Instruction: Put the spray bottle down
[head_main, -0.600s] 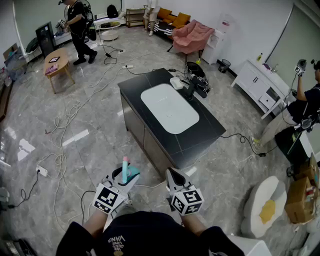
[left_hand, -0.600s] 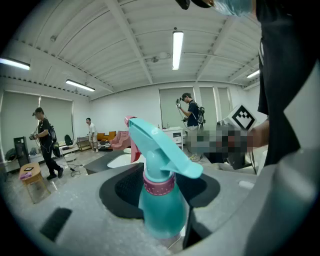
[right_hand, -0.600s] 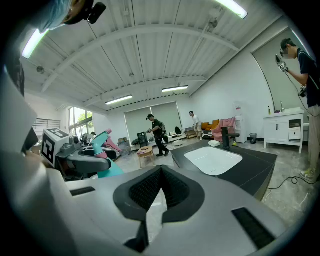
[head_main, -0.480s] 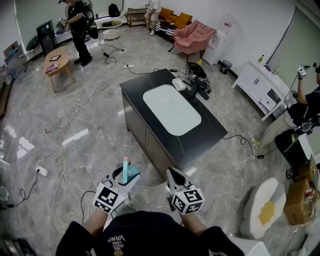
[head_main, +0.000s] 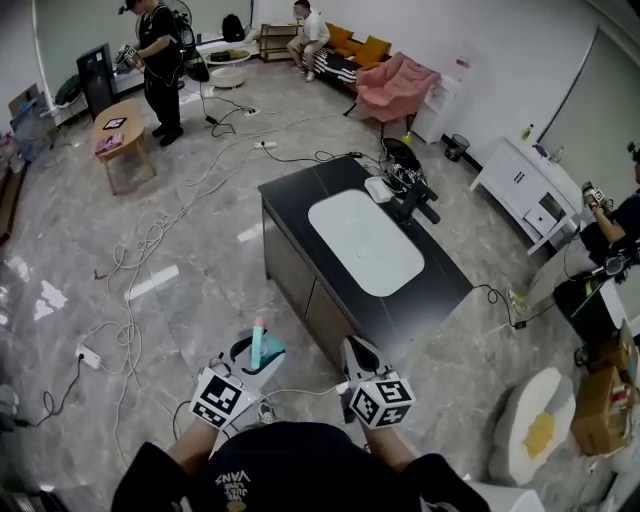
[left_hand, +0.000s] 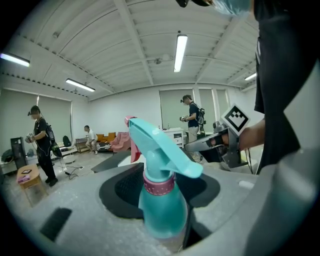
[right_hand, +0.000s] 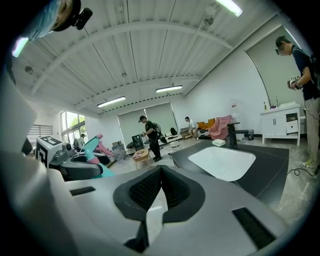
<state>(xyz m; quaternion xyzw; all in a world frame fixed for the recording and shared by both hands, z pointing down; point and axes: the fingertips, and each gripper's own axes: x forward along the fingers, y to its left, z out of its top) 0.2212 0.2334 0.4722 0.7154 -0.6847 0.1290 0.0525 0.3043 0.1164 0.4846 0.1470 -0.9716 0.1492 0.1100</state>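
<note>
A teal spray bottle (left_hand: 162, 215) with a pink collar and a pink nozzle tip stands upright between the jaws of my left gripper (left_hand: 160, 175), which is shut on its neck and body. In the head view the spray bottle (head_main: 259, 343) rises from the left gripper (head_main: 250, 358) at the bottom, over the grey floor. My right gripper (head_main: 357, 358) is beside it, shut with nothing in it; its pads (right_hand: 161, 172) meet at the tip. The right gripper view also shows the spray bottle (right_hand: 93, 146) at the left.
A black counter island (head_main: 440, 285) with a white sink (head_main: 365, 242) and a dark faucet (head_main: 412, 200) stands ahead to the right. Cables (head_main: 140, 260) trail over the floor on the left. People stand or sit at the far left, the back and the right edge.
The head view has swung, so the counter island now sits further right and lower in the picture. Both grippers keep their places, and the bottle stays in the left one.
</note>
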